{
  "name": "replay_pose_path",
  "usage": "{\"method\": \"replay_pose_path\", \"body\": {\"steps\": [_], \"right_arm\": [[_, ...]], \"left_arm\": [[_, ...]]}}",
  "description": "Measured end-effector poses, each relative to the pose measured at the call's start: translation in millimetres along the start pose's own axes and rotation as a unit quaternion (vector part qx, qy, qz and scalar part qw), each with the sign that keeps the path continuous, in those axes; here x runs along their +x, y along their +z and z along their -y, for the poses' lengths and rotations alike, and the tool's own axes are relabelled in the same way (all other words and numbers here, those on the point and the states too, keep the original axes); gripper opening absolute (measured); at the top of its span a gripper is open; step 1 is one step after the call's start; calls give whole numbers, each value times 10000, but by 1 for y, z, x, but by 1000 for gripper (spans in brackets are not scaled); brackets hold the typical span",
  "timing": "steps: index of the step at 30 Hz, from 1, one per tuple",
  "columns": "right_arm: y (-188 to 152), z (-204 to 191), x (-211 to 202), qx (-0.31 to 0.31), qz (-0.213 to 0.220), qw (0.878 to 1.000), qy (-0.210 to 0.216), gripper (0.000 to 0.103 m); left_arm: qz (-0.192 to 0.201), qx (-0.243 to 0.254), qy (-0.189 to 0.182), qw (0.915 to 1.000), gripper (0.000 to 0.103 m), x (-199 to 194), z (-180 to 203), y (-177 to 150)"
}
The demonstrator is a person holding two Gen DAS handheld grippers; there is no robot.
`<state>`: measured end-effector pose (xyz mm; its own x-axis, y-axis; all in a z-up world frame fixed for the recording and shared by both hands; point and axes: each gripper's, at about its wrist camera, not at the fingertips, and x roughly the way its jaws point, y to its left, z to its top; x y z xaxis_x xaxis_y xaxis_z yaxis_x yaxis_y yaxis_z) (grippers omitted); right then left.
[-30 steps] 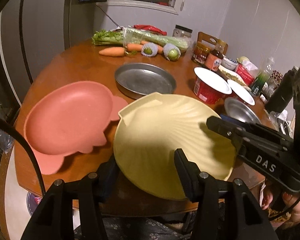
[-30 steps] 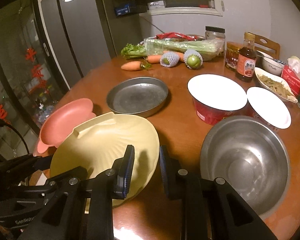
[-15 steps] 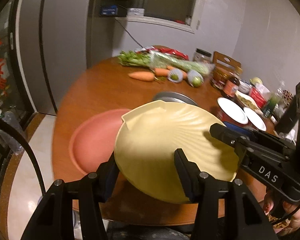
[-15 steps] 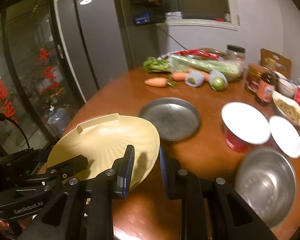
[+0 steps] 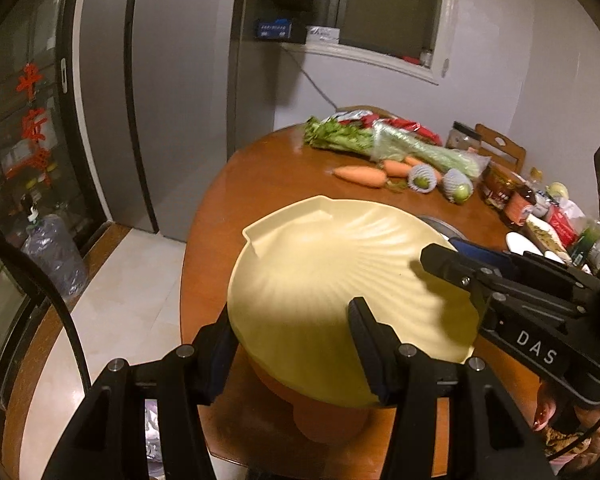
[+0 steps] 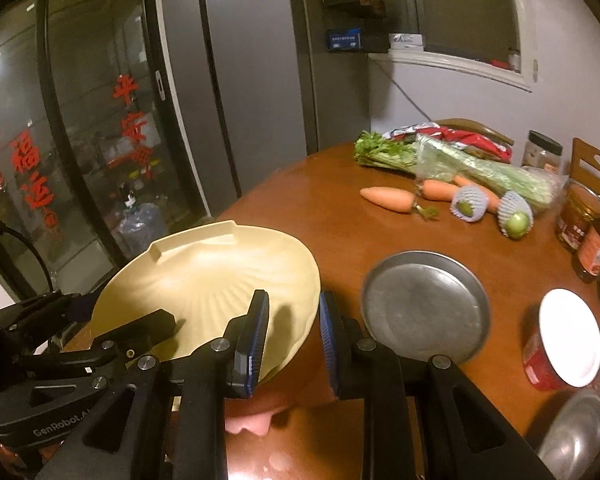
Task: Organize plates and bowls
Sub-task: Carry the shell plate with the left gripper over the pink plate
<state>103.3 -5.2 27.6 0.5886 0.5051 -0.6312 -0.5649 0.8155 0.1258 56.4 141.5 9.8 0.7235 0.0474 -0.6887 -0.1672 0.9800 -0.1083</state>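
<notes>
Yellow plate (image 5: 340,288) nearly stacked on pink plate (image 5: 324,420).
Both my tools, left tool (image 5: 296,344) and right tool (image 6: 294,332), grip its rim; metal pan (image 6: 424,304) and bowls beyond remain.

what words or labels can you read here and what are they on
"DAS": on the black right gripper body, seen from the left wrist.
"GenRobot.A…": on the black left gripper body, partly cut off.
"福": red character on the glass door; others unclear.
Brown sauce bottle and red tub labels: too blurred.
</notes>
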Motion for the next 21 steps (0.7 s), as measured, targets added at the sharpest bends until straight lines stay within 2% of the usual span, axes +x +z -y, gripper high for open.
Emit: {"method": "replay_pose_path", "body": {"steps": [11,21], "right_arm": [[-18,10,39,103,-417,9991,-30,26],[-26,8,48,22,-475,9987,-163,26]], "left_arm": [[-297,113,88,9995,54,28,3,-18],[-160,375,381,9984,54,30,11,-22]]}}
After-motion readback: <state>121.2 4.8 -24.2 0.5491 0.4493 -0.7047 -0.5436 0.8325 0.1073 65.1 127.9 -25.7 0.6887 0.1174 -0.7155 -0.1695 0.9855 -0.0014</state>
